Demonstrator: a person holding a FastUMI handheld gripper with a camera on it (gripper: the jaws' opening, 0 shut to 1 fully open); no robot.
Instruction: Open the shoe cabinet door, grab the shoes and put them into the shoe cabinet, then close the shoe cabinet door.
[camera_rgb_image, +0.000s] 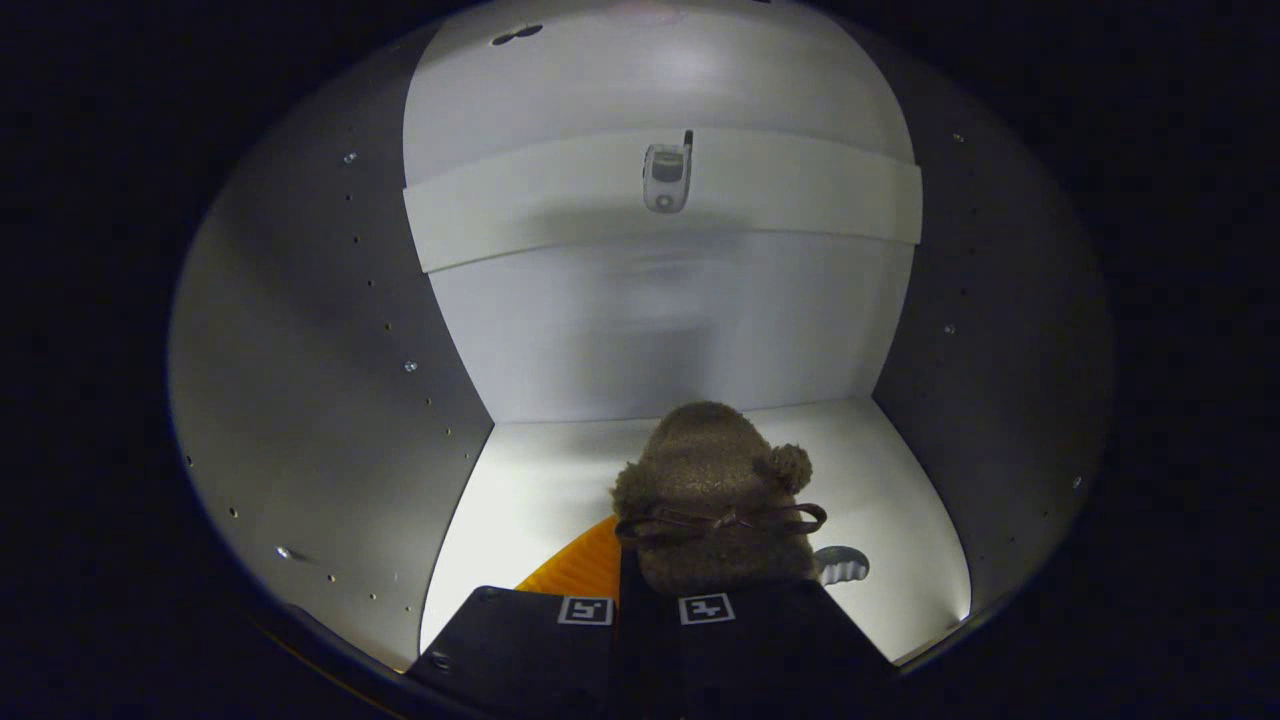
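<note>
The tongs (648, 608) sit nearest, their two fingers drawn close together with only a thin gap between the marker plates; a fuzzy brown shoe (712, 500) rises directly from between them, so the tongs are closed narrow on its near end, although the contact points themselves are hidden beneath the finger bodies. The shoe is a plush slipper type with a thin dark bow (722, 520) tied across its top and a small round pompom (788, 466) on its right side; its toe points ahead, into the shoe cabinet. An orange ribbed part (578, 565) shows just left of the shoe, at the finger line, and a small grey scalloped piece (842, 564) shows just right of it; what either belongs to cannot be determined. Under and around the shoe lies the white cabinet floor (520, 500), brightly lit and smooth. Grey side walls (300, 400) rise on both sides, each carrying rows of small drilled holes and a few screw heads. Beyond the shoe stands the pale back panel (650, 330), carrying a soft shadow. Above it a white horizontal shelf edge (500, 215) spans from wall to wall, with a small silvery fitting (666, 177) at its centre. More pale panel continues above the shelf.
</note>
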